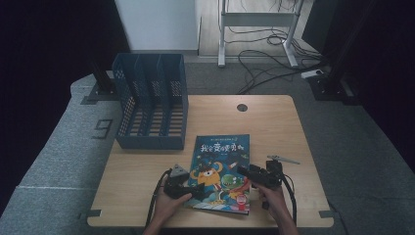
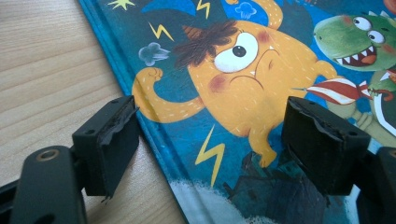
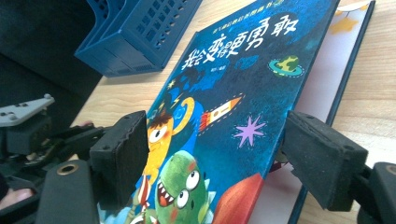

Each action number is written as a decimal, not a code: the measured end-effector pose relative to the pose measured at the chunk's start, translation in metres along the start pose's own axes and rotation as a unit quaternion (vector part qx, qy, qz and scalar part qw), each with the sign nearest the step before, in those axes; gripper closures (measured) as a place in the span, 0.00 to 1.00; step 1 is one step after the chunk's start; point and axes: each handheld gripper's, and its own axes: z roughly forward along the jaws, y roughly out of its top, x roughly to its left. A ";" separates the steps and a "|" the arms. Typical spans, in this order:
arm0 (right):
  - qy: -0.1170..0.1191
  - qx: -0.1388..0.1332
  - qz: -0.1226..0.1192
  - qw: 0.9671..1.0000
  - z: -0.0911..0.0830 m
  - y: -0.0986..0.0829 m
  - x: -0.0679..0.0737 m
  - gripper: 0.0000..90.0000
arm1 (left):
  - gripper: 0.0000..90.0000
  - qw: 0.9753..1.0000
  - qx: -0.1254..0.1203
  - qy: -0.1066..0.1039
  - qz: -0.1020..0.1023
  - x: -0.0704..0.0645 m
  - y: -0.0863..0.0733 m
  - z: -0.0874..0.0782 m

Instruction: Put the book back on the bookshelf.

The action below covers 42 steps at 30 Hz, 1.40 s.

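A blue picture book (image 1: 220, 171) with an orange monster on its cover lies on the wooden table (image 1: 274, 127), near the front edge. My left gripper (image 1: 192, 191) stands open at the book's left edge. In the left gripper view it (image 2: 212, 144) straddles the spine edge of the book (image 2: 243, 70), one jaw over bare wood and the other over the cover. My right gripper (image 1: 245, 173) is open at the book's right side. In the right gripper view it (image 3: 215, 158) has the book's cover (image 3: 243, 88) between its wide jaws, the cover's free edge raised off a white page (image 3: 322, 88).
A dark blue slotted file rack (image 1: 151, 100) stands at the table's back left and shows in the right gripper view (image 3: 135, 32). A round cable hole (image 1: 242, 107) sits near the far edge. My left gripper (image 3: 28, 126) shows at the left of the right gripper view.
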 end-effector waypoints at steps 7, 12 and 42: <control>0.011 0.007 0.023 1.000 0.001 -0.001 -0.004 0.26 | 0.20 1.000 0.001 0.006 0.002 0.000 0.000 0.000; 0.018 0.018 0.048 0.999 0.002 -0.001 -0.008 0.27 | 0.20 1.000 0.000 0.010 0.004 0.000 0.000 0.000; 0.017 0.056 0.033 0.998 0.016 -0.007 0.000 0.37 | 0.20 1.000 -0.002 0.002 -0.002 0.004 0.000 -0.001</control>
